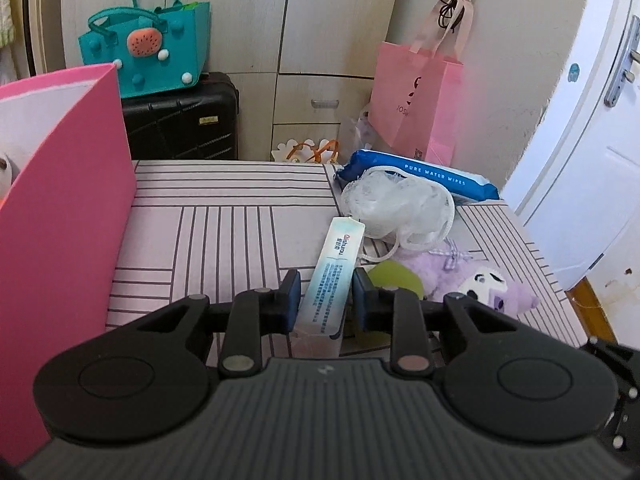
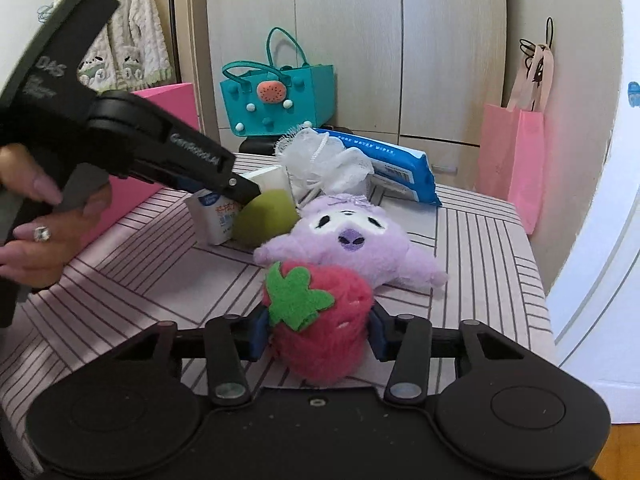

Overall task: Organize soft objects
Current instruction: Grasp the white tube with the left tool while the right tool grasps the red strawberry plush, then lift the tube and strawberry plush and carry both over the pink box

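clamping strawberry plush (image 2: 320,320) in right gripper (image 2: 318,330); left gripper (image 1: 326,300) seemingly pinching tissue pack (image 1: 332,276)

Beyond my desk, a teal felt tote (image 1: 146,54) sits on top of a black suitcase (image 1: 182,120). A pale pink shopping bag (image 1: 416,108) hangs against the wardrobe (image 1: 332,20), near the white door (image 1: 592,152).

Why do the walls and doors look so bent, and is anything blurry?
Left wrist view: fisheye lens bows the white door; the pink paper bag is hazy at its right edge. Right wrist view: cupboard doors curve, corners go dark; the red plush strawberry is sharp.
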The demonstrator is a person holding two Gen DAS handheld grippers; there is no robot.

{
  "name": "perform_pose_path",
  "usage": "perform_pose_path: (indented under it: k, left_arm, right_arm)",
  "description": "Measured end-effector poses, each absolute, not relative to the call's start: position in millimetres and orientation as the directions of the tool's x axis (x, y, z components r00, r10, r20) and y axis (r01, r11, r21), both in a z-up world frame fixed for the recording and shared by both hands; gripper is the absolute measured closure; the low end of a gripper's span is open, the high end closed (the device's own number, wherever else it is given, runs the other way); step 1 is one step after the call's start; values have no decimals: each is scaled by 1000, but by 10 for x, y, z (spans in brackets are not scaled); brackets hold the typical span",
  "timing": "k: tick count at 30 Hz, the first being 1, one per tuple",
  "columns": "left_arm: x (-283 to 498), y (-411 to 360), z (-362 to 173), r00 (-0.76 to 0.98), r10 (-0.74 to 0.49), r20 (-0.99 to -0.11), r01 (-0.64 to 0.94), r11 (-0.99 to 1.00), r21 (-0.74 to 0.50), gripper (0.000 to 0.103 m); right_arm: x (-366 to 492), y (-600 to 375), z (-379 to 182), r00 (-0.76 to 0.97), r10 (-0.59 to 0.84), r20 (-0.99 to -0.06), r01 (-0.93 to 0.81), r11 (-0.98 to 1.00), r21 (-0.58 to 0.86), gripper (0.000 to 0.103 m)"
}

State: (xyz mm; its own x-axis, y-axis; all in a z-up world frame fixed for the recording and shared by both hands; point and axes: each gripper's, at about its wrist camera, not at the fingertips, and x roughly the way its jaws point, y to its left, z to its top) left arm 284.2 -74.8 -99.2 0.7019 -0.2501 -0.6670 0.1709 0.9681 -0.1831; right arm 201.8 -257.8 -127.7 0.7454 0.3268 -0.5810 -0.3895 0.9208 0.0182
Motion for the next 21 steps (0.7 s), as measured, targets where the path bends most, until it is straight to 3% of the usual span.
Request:
perform_pose_path:
  k: [6, 7, 8, 21]
  left_arm:
    - [2838, -755, -1011, 707, -245, -664, 166, 969, -180, 78]
    - [2819, -751, -1000, 713, -243, -657, 168, 970, -176, 85]
    - [2798, -759, -990, 719, -239, -653, 174, 971, -164, 86]
    - [2370, -584, -822, 782, -244, -574, 143, 966, -216, 86]
  right_arm:
    - [1994, -2573, -1283, 746, 331, -578, -393, 919, 20, 50]
    - [1997, -2579, -1283, 745, 333, -578, -393, 919, 23, 50]
    - [2008, -2584, -1288, 744, 336, -578, -393, 919, 28, 50]
    - [1867, -2557, -1229, 762, 336, -554, -384, 923, 32, 50]
